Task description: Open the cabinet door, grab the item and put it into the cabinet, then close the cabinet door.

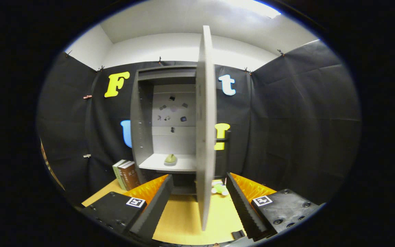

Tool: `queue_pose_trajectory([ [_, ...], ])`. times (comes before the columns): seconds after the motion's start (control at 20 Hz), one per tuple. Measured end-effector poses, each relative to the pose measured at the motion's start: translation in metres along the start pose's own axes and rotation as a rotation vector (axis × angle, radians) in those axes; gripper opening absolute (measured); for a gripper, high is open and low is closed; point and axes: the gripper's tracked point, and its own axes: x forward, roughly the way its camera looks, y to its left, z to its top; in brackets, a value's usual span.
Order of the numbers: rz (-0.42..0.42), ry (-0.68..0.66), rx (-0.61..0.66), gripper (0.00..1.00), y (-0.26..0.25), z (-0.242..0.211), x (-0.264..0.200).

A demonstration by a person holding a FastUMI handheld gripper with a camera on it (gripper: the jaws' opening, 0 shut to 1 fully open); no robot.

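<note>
A grey cabinet (142, 130) stands ahead on the yellow table, its door (205, 130) swung out edge-on toward me with a dark handle (222, 140) on its right face. On the cabinet's white shelf (183, 164) lies a small yellow-green item (170, 159). My gripper (199, 181) is open, its two dark fingers (156, 202) spread wide to either side of the door's lower edge without touching it. Nothing is held between them.
Brown and green books (126, 175) lean against the cabinet's left side. A pale green and white object (220, 188) lies on the yellow tabletop (183, 219) right of the door, near the cabinet's base. A small black piece (238, 234) sits on the table by the right finger.
</note>
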Motion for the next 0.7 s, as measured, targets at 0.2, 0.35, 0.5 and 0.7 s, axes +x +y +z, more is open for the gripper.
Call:
queue_pose_trajectory([
  [0.2,0.011,-0.022,0.032,0.98,-0.041,0.005,0.016],
  [0.35,0.066,-0.019,0.057,0.98,-0.05,0.002,0.036],
  [0.5,0.139,0.0,0.093,0.97,-0.051,-0.003,0.057],
  [0.7,0.198,0.036,0.101,0.97,-0.048,-0.015,0.078],
])
